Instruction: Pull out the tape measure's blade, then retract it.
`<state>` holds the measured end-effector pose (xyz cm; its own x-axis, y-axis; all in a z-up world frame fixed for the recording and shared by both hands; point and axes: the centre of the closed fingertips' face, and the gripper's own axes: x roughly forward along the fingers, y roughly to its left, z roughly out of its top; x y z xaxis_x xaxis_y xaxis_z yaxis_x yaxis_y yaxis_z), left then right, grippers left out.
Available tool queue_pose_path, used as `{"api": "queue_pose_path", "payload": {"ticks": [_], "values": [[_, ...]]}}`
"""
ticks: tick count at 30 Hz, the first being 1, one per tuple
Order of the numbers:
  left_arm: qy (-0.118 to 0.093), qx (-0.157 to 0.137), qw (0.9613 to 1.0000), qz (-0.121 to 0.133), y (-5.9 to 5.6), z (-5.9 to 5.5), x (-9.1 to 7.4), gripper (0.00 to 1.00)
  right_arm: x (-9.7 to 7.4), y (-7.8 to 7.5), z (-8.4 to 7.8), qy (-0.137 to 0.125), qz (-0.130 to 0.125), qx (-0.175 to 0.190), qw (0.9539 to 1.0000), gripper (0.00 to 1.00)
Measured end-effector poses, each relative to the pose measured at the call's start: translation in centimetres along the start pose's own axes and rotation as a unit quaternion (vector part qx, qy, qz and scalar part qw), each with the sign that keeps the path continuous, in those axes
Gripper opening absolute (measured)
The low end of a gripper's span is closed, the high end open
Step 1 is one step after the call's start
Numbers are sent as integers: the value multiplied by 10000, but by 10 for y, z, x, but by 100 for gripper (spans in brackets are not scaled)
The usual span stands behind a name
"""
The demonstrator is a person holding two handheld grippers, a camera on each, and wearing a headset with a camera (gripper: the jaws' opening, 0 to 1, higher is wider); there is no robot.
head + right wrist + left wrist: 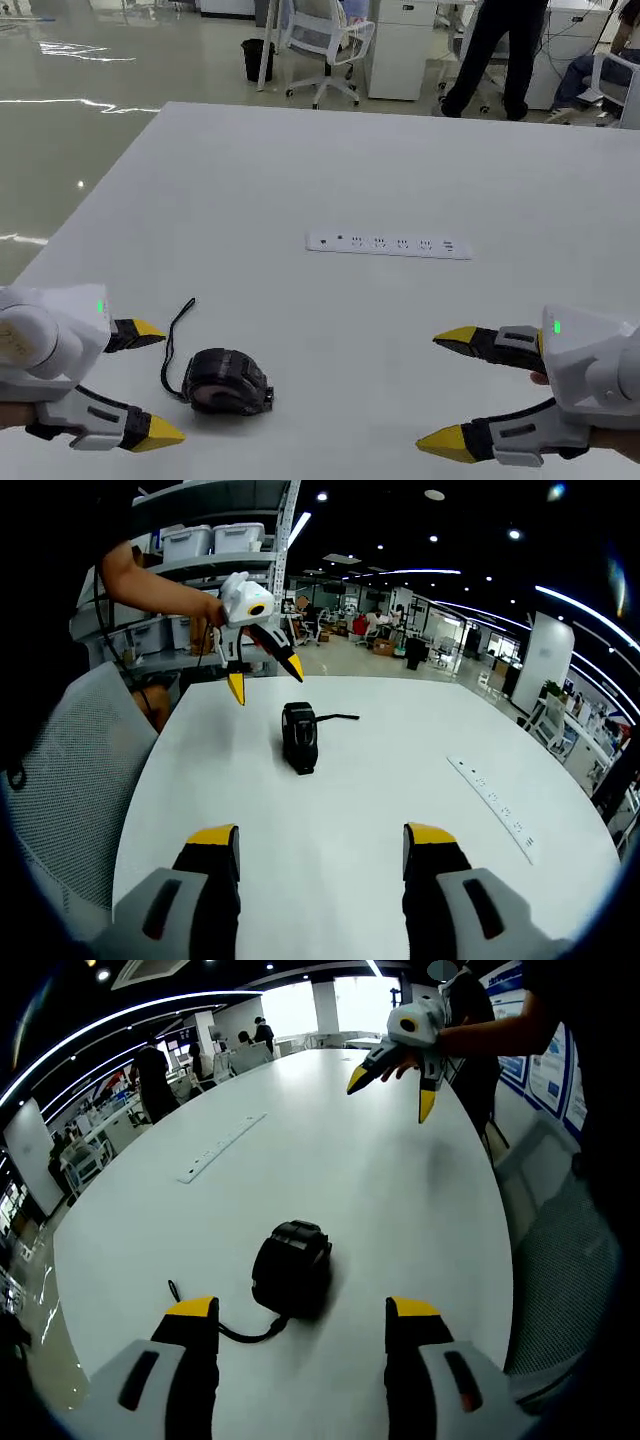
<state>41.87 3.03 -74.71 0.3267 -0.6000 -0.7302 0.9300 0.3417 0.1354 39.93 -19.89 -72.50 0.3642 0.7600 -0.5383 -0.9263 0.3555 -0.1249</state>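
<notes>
Fingers (150,432) wide apart on my left gripper (158,380) and right gripper (443,390), gripping nothing; tape measure (228,381) lies on bench (400,160) near left.

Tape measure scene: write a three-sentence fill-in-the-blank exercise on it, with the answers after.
1. The left gripper and the right gripper both have their jaws ____.
2. The black tape measure lies on the table nearer the ____ of the two grippers.
3. The power strip beyond it is ____ in colour.
Missing words: open; left; white.
</notes>
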Motion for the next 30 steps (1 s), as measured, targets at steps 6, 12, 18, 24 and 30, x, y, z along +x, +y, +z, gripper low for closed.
{"api": "queue_pose_path", "payload": {"ticks": [6, 12, 18, 24, 30], "values": [[111, 137, 9998, -71, 5, -4, 7, 60, 19, -2, 3, -58, 158, -118, 9998, 62], [224, 364, 9989, -216, 7, -5, 15, 57, 40, -1, 5, -58, 355, -210, 9991, 59], [296, 537, 9975, -351, 10, -6, 23, 54, 60, -2, 6, -75, 493, -289, 9983, 54], [369, 657, 9960, -484, 10, -8, 30, 52, 76, -3, 7, -102, 587, -297, 9978, 51], [426, 778, 9942, -615, 8, -9, 38, 50, 90, -1, 8, -114, 711, -299, 9970, 48]]}}
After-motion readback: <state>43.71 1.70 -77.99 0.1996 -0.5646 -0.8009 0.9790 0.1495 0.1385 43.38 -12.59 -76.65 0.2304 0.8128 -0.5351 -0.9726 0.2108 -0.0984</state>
